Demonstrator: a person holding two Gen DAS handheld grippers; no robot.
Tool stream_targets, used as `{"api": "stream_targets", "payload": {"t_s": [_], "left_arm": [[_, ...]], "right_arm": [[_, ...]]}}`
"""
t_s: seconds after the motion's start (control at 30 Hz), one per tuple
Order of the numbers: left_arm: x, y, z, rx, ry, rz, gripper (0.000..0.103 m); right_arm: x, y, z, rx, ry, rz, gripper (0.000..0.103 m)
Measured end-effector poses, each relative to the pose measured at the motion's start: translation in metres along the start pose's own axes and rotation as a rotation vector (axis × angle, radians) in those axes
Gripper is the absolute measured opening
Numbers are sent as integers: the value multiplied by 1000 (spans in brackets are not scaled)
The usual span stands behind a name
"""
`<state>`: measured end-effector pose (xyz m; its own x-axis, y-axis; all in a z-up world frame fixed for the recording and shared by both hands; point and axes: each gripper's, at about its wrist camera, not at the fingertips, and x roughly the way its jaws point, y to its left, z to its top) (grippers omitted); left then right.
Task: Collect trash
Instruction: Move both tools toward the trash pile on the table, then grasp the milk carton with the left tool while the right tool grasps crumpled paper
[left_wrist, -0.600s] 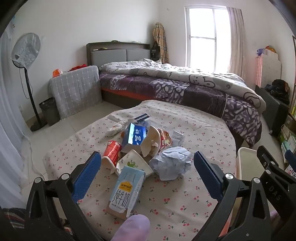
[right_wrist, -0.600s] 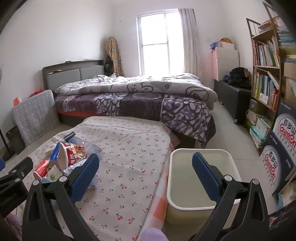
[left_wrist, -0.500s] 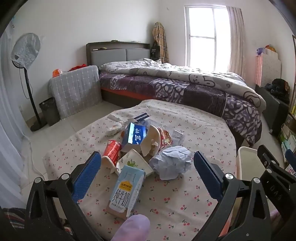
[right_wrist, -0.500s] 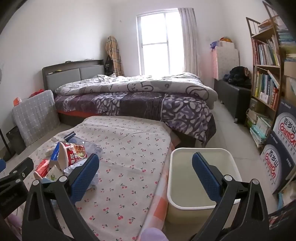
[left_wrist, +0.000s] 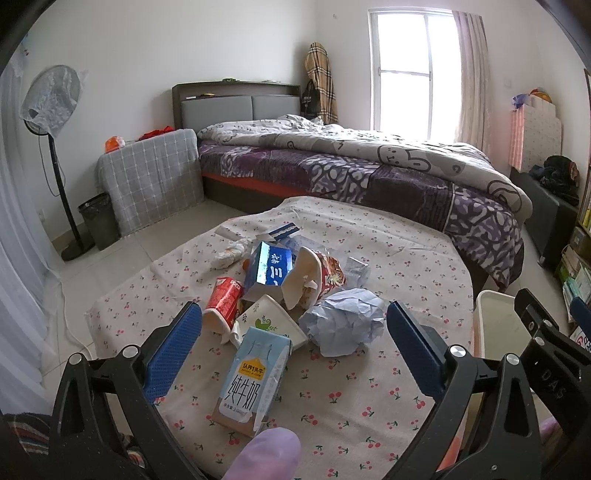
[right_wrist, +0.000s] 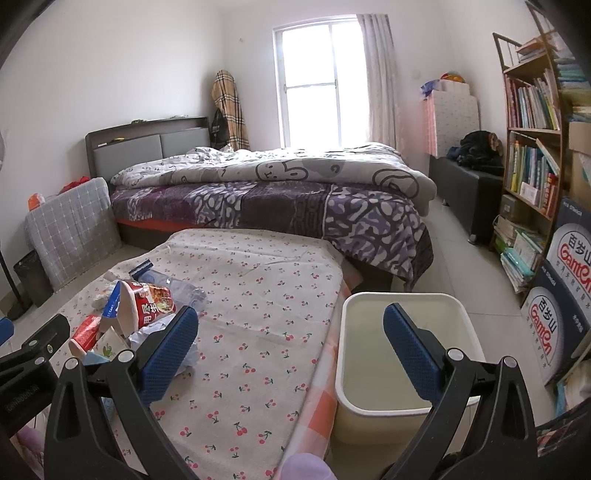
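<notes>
Nothing collected yet: bin (right_wrist: 402, 369) looks empty, trash pile (left_wrist: 291, 295) sits on the table (left_wrist: 369, 398). Left gripper (left_wrist: 293, 347) and right gripper (right_wrist: 290, 350) both spread wide, holding nothing.

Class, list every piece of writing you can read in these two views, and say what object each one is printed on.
"纯牛奶": milk carton nearest the camera; its small yellow label is too small to read.
"三": partly visible, on the blue carton.
"百岁山" and "Ganten": the two dark boxes by the bookshelf.
Red noodle cup: print too distorted to read.
Book spines: too small.
</notes>
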<state>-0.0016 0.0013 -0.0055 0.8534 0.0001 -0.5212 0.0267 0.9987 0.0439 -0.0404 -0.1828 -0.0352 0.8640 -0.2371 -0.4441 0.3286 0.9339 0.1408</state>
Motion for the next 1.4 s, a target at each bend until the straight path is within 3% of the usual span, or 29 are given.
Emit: {"api": "stream_targets", "payload": {"t_s": [0.77,0.9,1.03,1.13,1.23,1.27,1.33,1.4], "left_arm": [[13,8,-13,12,21,12,96],[18,10,-14,57,88,57,96],[32,16,-11,108,221,96,96],[46,25,-8,43,255,49,96],[64,31,-6,51,329,17,96],[68,35,-5,63,319,30,96],[82,45,-5,62,374,45,96],[103,53,-12,54,489,36,96]], "right_arm": [[1,0,-2,-10,21,0,98],[3,0,-4,-14,35,0,98],[10,3,-5,-20,83,2,98],[21,4,-7,-28,148,-5,98],[33,5,-13,-37,235,-5,98],[37,4,-16,-38,264,-6,98],[43,4,-20,-42,308,-4,98],[49,5,-25,-46,351,-1,98]]}}
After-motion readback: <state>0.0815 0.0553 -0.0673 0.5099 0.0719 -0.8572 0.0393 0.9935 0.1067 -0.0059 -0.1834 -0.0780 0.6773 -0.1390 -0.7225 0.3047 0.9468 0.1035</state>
